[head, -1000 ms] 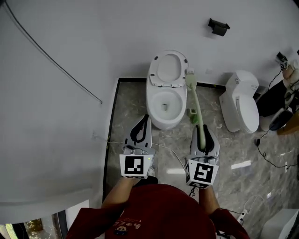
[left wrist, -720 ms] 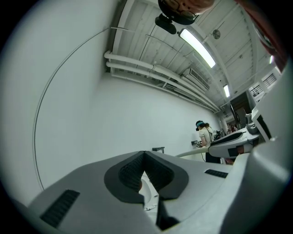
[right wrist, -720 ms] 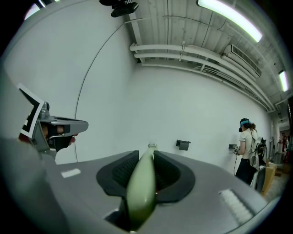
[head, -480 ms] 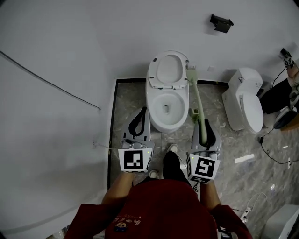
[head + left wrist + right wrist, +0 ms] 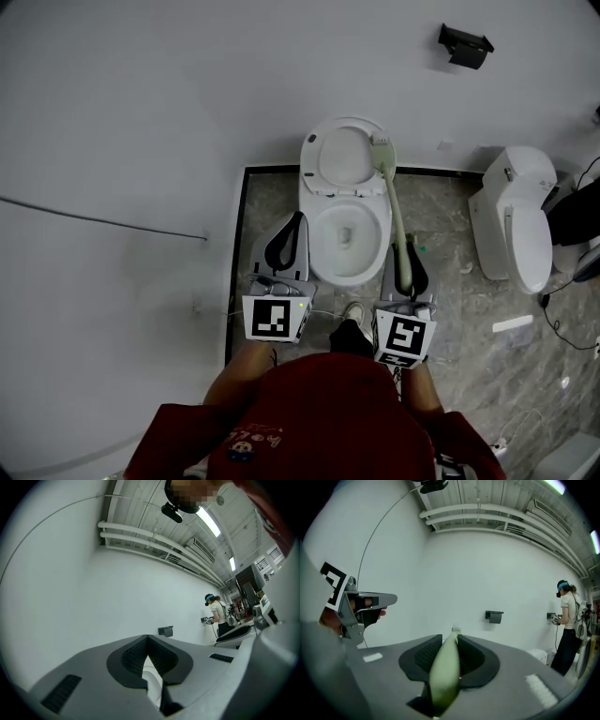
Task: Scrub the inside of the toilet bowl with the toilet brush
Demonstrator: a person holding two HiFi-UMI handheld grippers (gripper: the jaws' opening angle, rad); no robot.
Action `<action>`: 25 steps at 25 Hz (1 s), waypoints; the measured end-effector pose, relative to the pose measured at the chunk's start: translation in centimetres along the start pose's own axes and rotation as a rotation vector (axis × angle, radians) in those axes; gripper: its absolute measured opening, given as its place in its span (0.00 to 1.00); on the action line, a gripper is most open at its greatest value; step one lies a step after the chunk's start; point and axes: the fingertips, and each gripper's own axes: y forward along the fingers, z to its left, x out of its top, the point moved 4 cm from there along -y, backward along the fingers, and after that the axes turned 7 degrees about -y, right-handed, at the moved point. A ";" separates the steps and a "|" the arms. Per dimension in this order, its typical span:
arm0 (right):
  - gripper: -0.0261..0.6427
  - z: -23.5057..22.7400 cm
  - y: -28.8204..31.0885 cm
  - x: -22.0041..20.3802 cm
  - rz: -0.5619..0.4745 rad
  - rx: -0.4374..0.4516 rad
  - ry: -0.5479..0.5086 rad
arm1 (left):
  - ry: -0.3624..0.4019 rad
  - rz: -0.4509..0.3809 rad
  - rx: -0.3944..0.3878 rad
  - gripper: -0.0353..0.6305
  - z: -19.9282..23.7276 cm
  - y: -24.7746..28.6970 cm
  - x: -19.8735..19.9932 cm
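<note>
Nearest, the right gripper [image 5: 409, 246] was clenched on the green handle of the toilet brush [image 5: 395, 202], which filled the gap between its jaws in the right gripper view [image 5: 451, 644]; the left gripper [image 5: 296, 221] hung level with it, its jaws closed tip to tip on nothing [image 5: 148, 641]; the two flanked the front of the toilet bowl [image 5: 380, 242], left gripper by the left rim and right gripper by the right rim.

The brush's long axis ran straight away from the person, along and outside the bowl's right rim; its bristled head [image 5: 382, 145] lay beyond the open bowl, beside the right edge of the raised seat [image 5: 342, 155] and not in the bowl; so the bowl's inside lay to the left of the shaft and nearer than the head, and by my reading the next move called for drawing the head back, leftward and down, the right hand being the one placed to do it.

Counted: two grippers; one brush; two toilets in clear view, the open one and a closed toilet [image 5: 520, 234] well apart at the right edge of the stone floor [image 5: 450, 281]; farthest, one black wall bracket [image 5: 466, 42].
</note>
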 end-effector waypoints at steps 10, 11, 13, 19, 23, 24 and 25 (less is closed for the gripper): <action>0.21 -5.4 7.1 -1.8 0.045 0.030 0.056 | 0.031 0.032 -0.017 0.06 -1.4 8.8 -2.0; 0.21 -5.4 7.5 -2.0 0.053 0.032 0.058 | 0.029 0.037 -0.017 0.06 -1.1 9.2 -2.3; 0.21 -5.1 8.5 -2.3 0.068 0.043 0.051 | 0.013 0.048 -0.013 0.06 -0.5 10.1 -3.0; 0.21 -3.2 10.8 -3.3 0.124 0.095 -0.002 | -0.031 0.138 -0.013 0.06 1.6 12.3 -6.1; 0.21 -1.3 11.2 -5.3 0.184 0.118 0.001 | -0.052 0.170 -0.007 0.06 3.5 12.5 -9.4; 0.21 -0.8 11.1 -6.1 0.203 0.123 0.007 | -0.053 0.172 -0.009 0.06 3.9 12.5 -10.2; 0.21 -0.2 11.1 -6.9 0.225 0.132 0.010 | -0.054 0.180 -0.010 0.06 4.4 12.4 -11.2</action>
